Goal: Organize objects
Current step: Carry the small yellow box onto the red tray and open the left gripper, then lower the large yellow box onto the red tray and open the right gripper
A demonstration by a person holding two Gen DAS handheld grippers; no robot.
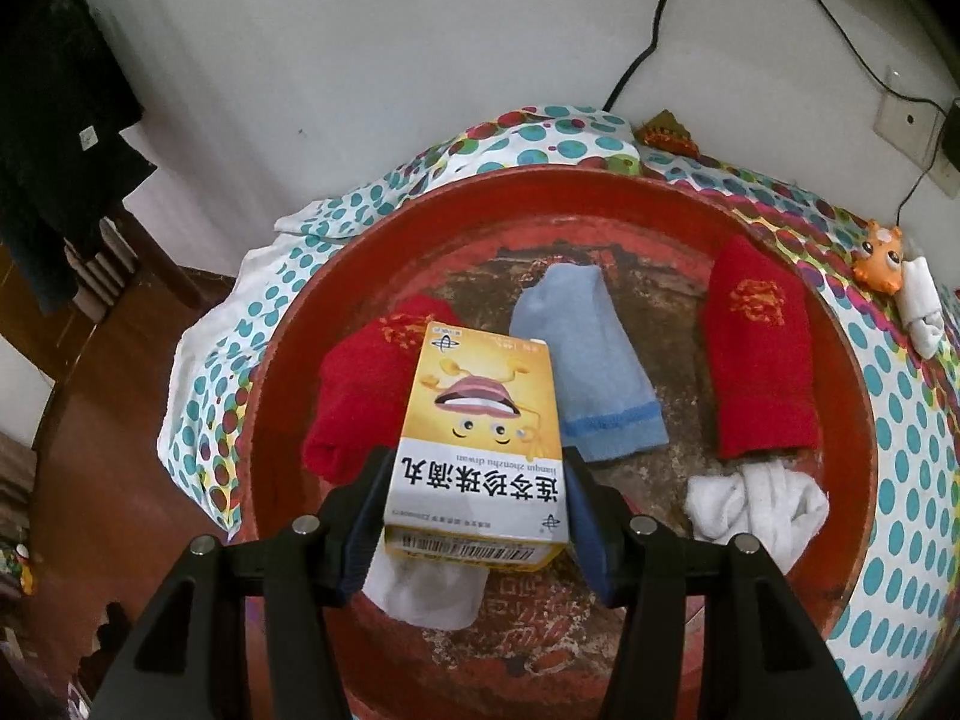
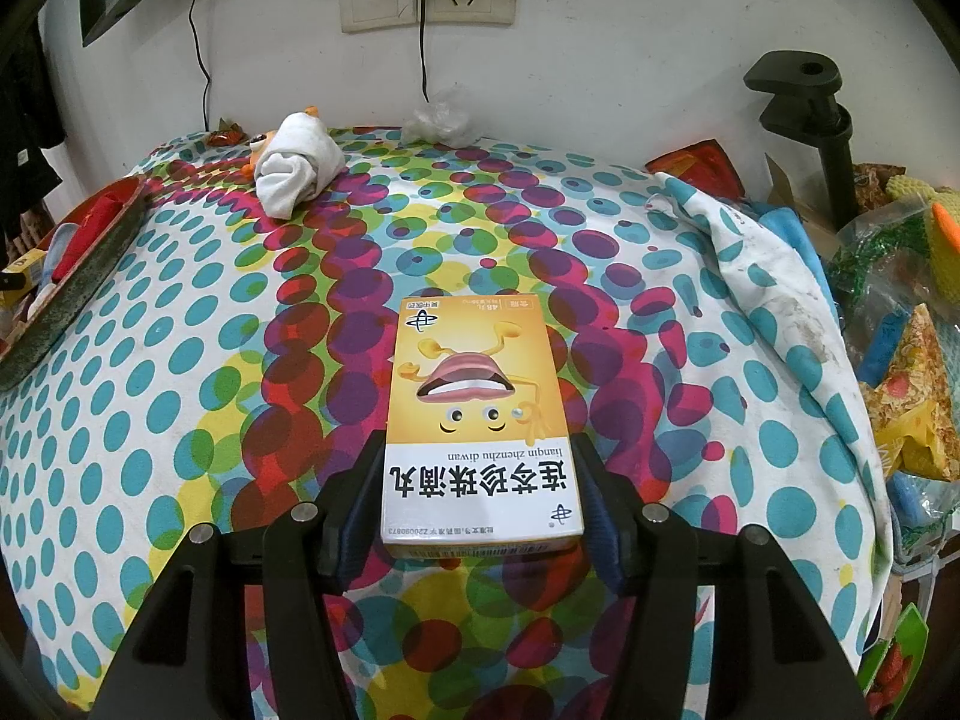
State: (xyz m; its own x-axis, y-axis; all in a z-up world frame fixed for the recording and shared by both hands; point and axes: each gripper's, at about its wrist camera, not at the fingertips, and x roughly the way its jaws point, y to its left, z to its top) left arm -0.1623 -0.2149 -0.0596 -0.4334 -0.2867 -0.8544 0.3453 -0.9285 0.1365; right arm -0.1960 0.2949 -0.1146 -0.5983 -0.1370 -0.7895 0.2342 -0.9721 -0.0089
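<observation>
A yellow box [image 1: 480, 444] is squeezed between the pads of the left gripper [image 1: 477, 516] and held over the red tray [image 1: 840, 360], likely so it can be put in with the socks: red sock [image 1: 759, 354], blue sock [image 1: 591, 360], white sock [image 1: 756, 507]. A second yellow box [image 2: 480, 420] is clamped in the right gripper [image 2: 480, 510] above the spotted cloth [image 2: 180, 390], likely waiting its turn.
</observation>
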